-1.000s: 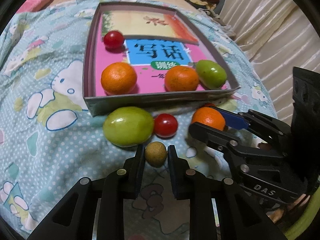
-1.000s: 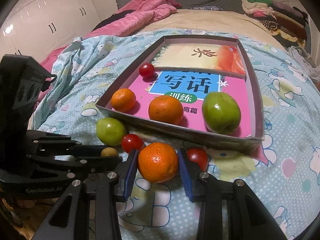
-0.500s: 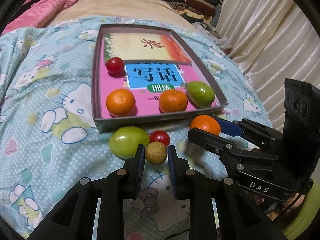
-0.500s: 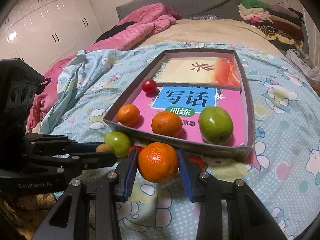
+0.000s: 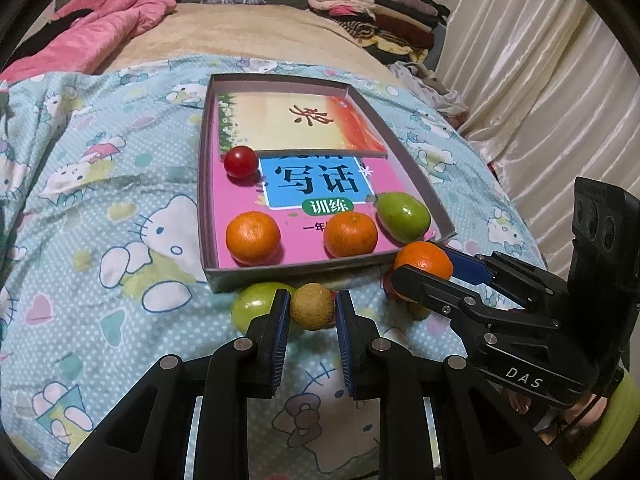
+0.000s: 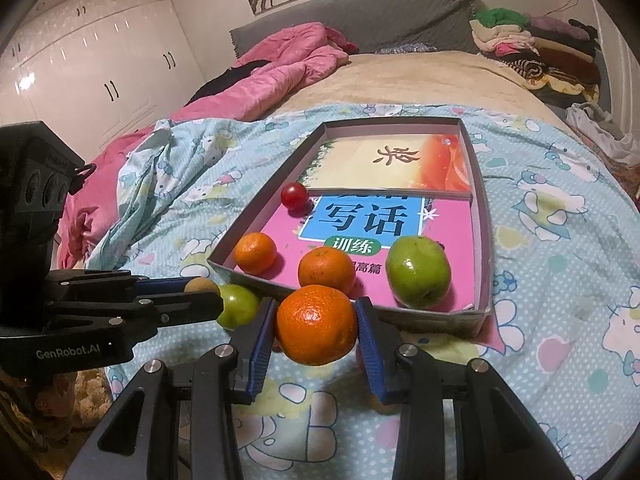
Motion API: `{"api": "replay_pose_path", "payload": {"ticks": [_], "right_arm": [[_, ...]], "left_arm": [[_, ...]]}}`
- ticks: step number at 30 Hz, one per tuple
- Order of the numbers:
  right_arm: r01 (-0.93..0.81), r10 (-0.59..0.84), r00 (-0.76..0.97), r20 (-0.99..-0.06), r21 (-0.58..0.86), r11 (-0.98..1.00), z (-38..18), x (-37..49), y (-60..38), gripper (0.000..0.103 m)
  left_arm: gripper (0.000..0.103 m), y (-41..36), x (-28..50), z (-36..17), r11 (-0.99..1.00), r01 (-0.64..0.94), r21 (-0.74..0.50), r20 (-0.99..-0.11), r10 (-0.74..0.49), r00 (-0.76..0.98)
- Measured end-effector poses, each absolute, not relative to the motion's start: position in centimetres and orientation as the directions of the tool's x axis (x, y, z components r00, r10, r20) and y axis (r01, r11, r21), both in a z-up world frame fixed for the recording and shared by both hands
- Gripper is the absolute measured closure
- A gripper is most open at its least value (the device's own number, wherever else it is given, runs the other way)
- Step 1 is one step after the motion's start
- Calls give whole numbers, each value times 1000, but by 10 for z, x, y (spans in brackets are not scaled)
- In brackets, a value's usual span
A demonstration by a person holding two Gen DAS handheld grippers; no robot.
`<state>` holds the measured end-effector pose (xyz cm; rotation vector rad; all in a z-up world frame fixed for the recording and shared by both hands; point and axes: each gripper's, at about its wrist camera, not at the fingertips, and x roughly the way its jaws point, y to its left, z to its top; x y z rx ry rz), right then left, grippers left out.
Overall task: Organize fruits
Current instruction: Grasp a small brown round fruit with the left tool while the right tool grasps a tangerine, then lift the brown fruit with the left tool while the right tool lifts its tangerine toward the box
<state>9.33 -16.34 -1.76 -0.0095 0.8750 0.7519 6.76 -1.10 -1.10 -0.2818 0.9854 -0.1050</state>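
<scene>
I've got the orange [image 6: 316,325] clamped in the right claw [image 6: 316,330], held just in front of the box's [image 5: 208,216] near wall. Left claw [image 5: 311,310] is closed on the small brown fruit [image 5: 311,306] (type unclear). Inside the box: two oranges, a green fruit [image 6: 418,271], a cherry tomato [image 5: 240,161], all on books. Another green fruit [image 6: 237,306] sits on the bed [image 5: 100,216] outside.

A box [image 5: 208,216] sits mid-frame on the bedspread [image 5: 100,240]. Inside it, two oranges [image 5: 253,237] lie along the near wall, a tomato [image 5: 240,162] behind them; something small, possibly another tomato, hides below.
</scene>
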Motion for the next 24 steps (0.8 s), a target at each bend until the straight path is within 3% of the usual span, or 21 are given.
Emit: {"api": "replay_pose_path", "payload": {"ticks": [24], "right_arm": [[-563, 585, 432, -687, 301, 770, -17, 112, -168, 63]], "left_arm": [[80, -17, 95, -4, 968, -50, -245, -798, -172, 577]]}}
